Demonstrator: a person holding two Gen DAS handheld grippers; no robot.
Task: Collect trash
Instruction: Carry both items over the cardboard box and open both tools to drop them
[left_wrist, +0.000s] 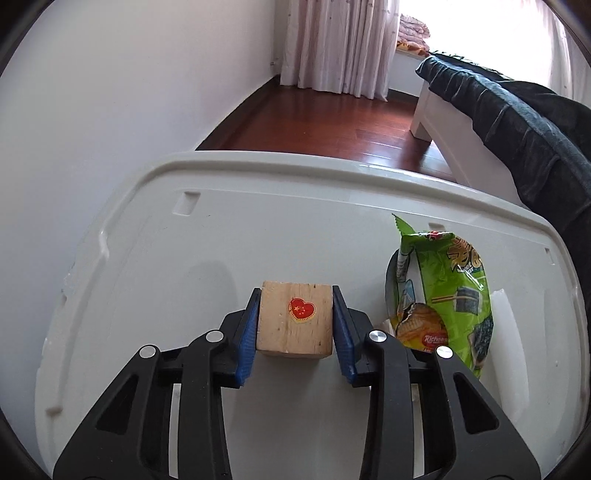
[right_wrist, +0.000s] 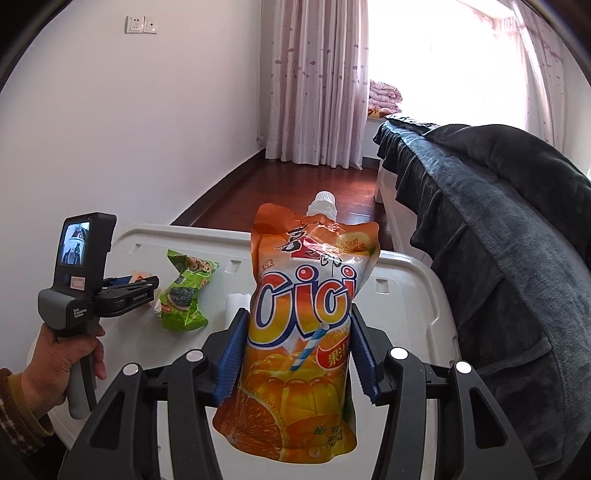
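wooden block (left_wrist: 295, 319) clamped between left fingers (left_wrist: 247, 328)

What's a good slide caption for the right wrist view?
Right gripper clamps an orange juice pouch over the white lid, green snack bag beside the left gripper.

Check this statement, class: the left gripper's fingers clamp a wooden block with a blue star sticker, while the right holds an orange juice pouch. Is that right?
One detail is wrong. The left wrist view shows the light wooden block in the left gripper bears a red heart sticker, not a blue star. The right gripper does hold the orange juice pouch.
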